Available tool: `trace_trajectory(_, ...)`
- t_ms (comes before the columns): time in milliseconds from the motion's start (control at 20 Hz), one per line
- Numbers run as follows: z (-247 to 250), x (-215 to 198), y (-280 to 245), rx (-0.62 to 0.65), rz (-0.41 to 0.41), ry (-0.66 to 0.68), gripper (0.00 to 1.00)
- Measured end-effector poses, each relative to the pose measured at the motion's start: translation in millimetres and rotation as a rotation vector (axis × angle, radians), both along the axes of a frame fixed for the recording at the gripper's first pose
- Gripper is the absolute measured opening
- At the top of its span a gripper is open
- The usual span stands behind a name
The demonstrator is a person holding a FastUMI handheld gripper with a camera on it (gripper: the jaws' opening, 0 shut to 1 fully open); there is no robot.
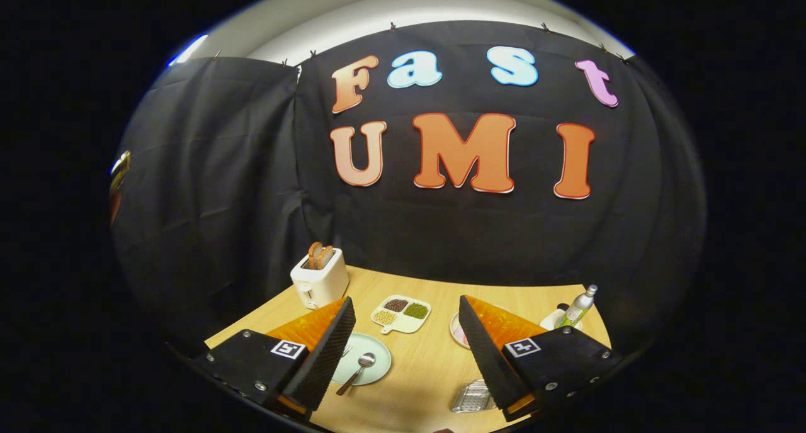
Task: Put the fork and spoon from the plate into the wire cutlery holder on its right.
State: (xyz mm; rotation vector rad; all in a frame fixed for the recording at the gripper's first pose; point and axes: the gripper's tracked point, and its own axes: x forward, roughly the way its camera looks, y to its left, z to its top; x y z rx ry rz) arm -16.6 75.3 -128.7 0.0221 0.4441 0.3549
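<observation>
A pale green plate [376, 365] lies on the wooden table just right of my left finger. A spoon [359, 370] rests on it, bowl toward the wall and handle reaching over the near rim. The fork's tines [346, 350] peek out beside the left finger, the rest hidden behind it. The wire cutlery holder [471, 398] sits low by my right finger, partly covered by it. My gripper [406, 312] is open, held above the table with nothing between its fingers.
A white toaster [318, 281] with bread slices stands at the back left. A divided dish [402, 313] of beans lies beyond the plate. A pinkish plate [457, 332] shows behind the right finger. A bottle [579, 306] and white cup [555, 318] stand at the back right.
</observation>
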Motion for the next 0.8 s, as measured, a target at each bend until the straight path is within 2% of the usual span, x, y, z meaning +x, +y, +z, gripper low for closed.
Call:
trace_trajectory(200,-34.2,-0.1,42.5,-0.005,0.008,0.143,0.99)
trace_trajectory(450,-103.3,-11.6,85.4,-0.029,-0.003,0.387,0.99)
trace_trajectory(650,-158.4,-31.4,112.6,-0.041,0.002,0.596,0.97)
trace_trajectory(800,-188.1,-34.3,120.2,-0.100,0.006,0.687,0.95)
